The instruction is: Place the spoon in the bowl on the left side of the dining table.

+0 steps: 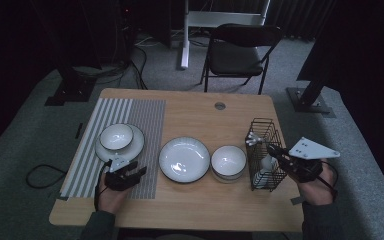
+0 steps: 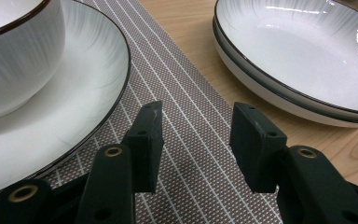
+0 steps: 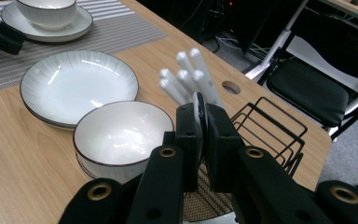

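My right gripper (image 1: 274, 149) hovers over the black wire basket (image 1: 266, 131) at the table's right, shut on a thin white utensil (image 3: 198, 100) that stands between its jaws (image 3: 199, 116). Several more white utensil handles (image 3: 186, 74) stick up from the basket just beyond it. At the left, my left gripper (image 1: 135, 170) rests low over the striped placemat (image 1: 147, 120), open with nothing between its fingers (image 2: 196, 122). A white bowl (image 2: 14, 56) sits on a dark-rimmed plate (image 2: 91, 79) just to its left, and a deep plate (image 2: 303, 51) lies to its right.
A deep white plate (image 1: 184, 159) lies mid-table with a white bowl (image 1: 228, 161) beside it, close to the basket. There is a cable hole (image 1: 220, 106) near the far edge. A black folding chair (image 1: 242, 47) stands behind the table.
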`<action>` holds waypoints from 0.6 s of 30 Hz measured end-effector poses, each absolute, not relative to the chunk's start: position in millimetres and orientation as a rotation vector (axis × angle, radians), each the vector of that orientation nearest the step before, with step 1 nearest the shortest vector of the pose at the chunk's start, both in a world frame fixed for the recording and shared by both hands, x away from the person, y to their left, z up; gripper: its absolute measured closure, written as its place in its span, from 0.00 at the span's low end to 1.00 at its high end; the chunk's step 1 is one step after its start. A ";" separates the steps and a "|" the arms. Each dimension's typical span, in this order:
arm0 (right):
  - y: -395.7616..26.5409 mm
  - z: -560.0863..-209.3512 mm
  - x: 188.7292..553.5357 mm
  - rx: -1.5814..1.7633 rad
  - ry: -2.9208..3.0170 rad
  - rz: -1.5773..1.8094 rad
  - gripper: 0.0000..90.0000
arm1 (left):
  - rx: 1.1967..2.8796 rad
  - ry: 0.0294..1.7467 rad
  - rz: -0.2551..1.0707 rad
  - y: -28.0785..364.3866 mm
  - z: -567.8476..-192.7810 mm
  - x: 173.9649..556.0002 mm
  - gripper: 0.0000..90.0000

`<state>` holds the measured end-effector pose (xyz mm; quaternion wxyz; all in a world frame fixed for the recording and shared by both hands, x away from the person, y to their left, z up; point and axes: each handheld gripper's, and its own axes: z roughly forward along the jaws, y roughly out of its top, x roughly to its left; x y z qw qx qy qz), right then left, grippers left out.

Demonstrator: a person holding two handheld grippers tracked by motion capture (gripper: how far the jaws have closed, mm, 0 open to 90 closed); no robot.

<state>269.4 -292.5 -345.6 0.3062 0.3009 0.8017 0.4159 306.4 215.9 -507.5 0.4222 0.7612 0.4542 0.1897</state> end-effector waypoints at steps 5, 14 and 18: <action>-291.9 -339.3 269.5 0.779 2.115 1.106 0.94 | 1.909 1.142 0.470 215.9 -508.6 306.8 0.61; -281.3 -322.0 265.7 0.711 2.106 1.119 0.94 | 1.910 1.140 0.468 215.2 -509.2 306.6 0.61; -269.7 -317.1 264.4 0.665 2.117 1.130 0.94 | 1.909 1.141 0.467 215.4 -509.7 306.7 0.61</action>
